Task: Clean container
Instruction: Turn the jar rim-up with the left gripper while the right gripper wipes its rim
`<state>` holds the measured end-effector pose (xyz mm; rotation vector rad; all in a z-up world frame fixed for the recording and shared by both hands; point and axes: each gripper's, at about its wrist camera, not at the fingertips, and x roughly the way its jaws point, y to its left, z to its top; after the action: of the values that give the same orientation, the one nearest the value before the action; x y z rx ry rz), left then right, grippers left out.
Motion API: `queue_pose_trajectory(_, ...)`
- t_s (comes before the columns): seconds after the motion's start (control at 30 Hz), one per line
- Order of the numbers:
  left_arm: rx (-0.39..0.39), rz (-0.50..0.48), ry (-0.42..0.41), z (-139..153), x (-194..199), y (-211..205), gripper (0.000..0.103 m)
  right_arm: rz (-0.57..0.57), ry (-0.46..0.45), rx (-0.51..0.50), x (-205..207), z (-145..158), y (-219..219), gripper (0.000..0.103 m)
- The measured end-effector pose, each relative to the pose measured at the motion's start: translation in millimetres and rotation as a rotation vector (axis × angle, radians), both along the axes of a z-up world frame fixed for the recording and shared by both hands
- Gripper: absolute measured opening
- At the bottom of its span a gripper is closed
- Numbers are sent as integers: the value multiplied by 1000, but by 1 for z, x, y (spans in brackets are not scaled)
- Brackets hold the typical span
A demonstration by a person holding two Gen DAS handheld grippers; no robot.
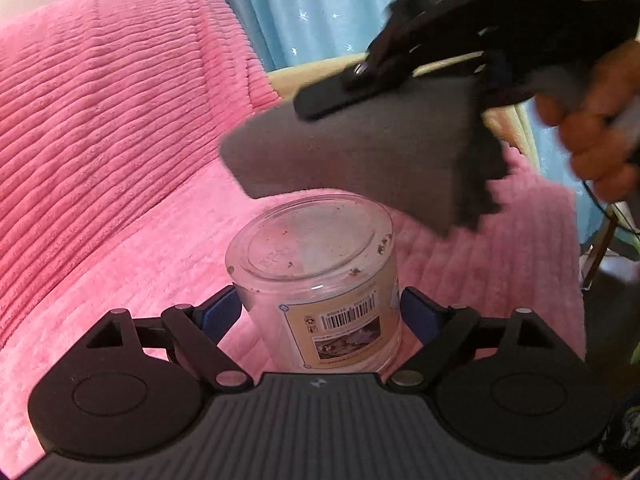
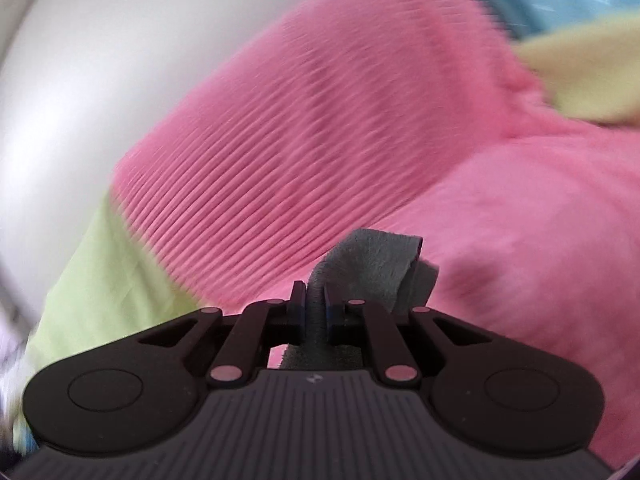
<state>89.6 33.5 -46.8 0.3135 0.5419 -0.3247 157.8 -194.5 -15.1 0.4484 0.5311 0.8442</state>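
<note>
A clear plastic container [image 1: 320, 280] with a barcode label stands bottom-up between the blue pads of my left gripper [image 1: 320, 312], which is shut on its sides. Brown specks dot its upturned base. Above it hangs a grey cloth [image 1: 360, 152], pinched in my right gripper [image 1: 320, 104], which a hand [image 1: 596, 132] holds at the upper right. The cloth's lower edge is just above the container's far rim; contact is unclear. In the right wrist view my right gripper [image 2: 316, 312] is shut on the grey cloth [image 2: 368, 268], folded over its tips. The container is out of that view.
A pink ribbed blanket [image 1: 100, 140] covers the seat and backrest behind and under the container. Blue curtains [image 1: 312, 8] hang at the back. A pale yellow-green sheet [image 2: 104, 272] shows at the left of the right wrist view, and a white wall [image 2: 80, 60] beyond it.
</note>
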Motion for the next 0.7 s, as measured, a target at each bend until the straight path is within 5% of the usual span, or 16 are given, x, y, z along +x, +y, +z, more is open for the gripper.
queue_pose_trajectory(0.23, 102, -5, 29, -28, 10, -14, 94, 139, 41, -146, -6, -8, 17, 8)
queue_pose_trajectory(0.47, 30, 44, 95, -28, 14, -1, 102, 131, 59, -133, -4, -9, 19, 6)
queue_pose_trajectory(0.7, -49, 43, 160, -21, 21, 4, 96, 120, 76, -115, -3, -12, 18, 6)
